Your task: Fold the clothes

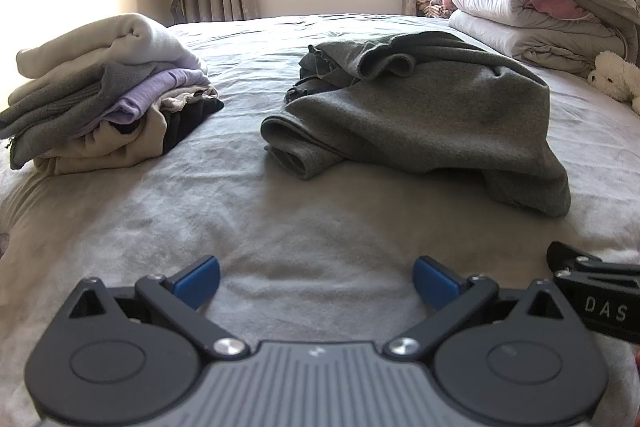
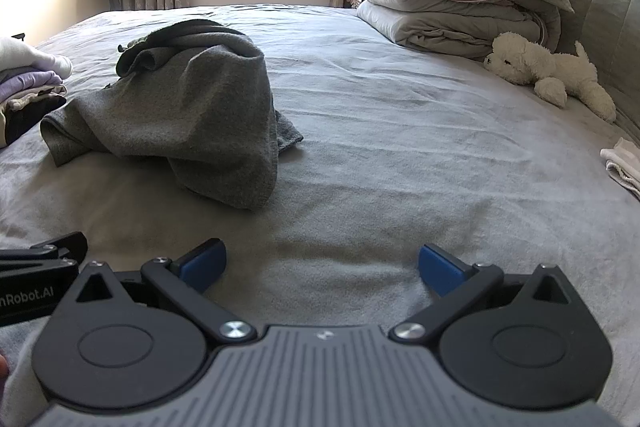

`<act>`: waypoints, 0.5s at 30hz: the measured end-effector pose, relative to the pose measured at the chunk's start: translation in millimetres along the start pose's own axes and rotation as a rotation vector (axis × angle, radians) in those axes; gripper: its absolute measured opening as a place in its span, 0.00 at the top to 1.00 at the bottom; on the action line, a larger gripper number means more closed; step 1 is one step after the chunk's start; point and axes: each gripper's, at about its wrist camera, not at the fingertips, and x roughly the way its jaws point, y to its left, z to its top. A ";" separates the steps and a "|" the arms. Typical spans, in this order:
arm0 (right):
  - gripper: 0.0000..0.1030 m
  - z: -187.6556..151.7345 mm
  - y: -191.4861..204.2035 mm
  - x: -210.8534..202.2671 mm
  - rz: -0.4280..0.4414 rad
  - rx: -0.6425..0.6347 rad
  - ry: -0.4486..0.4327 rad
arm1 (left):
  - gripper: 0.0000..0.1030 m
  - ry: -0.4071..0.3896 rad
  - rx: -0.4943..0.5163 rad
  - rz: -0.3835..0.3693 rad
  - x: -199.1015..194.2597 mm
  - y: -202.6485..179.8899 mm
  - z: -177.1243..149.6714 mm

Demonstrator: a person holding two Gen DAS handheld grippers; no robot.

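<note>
Both claws, left claw [image 1: 316,277] and right claw [image 2: 322,267], spread wide and empty, low over bare bed [image 1: 280,227]. Crumpled grey garment [image 1: 420,115] lies mid-bed, well ahead, untouched. Folded stack [image 1: 104,95] kept left, likely leaving folding space clear.

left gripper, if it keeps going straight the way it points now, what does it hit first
Most likely the bare grey bed sheet, just ahead of the open left gripper, since it tilts downward. The crumpled grey fleece garment lies farther on and slightly right; depth is hard to judge.
</note>
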 end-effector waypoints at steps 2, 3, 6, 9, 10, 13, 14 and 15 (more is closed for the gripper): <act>0.00 0.0 0.3 0.1 -0.001 -0.001 -0.001 | 0.00 0.001 0.001 0.003 -0.3 -0.6 0.1; 0.00 0.0 0.3 0.1 0.000 0.000 0.000 | 0.00 0.001 0.002 0.004 -0.5 -0.9 0.2; 0.00 0.1 0.4 0.1 0.000 0.000 0.001 | 0.00 0.002 0.003 0.009 -1.0 -1.7 0.3; 0.00 0.4 0.4 -0.2 -0.001 -0.001 0.000 | 0.00 0.003 0.005 0.013 -1.5 -2.6 0.5; 0.00 0.5 -0.5 -0.1 0.000 -0.001 0.000 | 0.00 0.004 0.006 0.015 -1.7 -2.9 0.6; 0.00 0.8 0.8 0.0 -0.002 -0.003 -0.001 | 0.00 0.005 0.008 0.020 -2.2 -3.8 0.7; 0.00 0.8 1.5 0.6 -0.002 -0.004 -0.001 | 0.00 0.005 0.010 0.022 -2.4 -4.3 0.7; 0.00 0.7 1.5 0.4 -0.002 -0.003 -0.001 | 0.00 0.005 0.013 0.025 -2.7 -4.8 0.7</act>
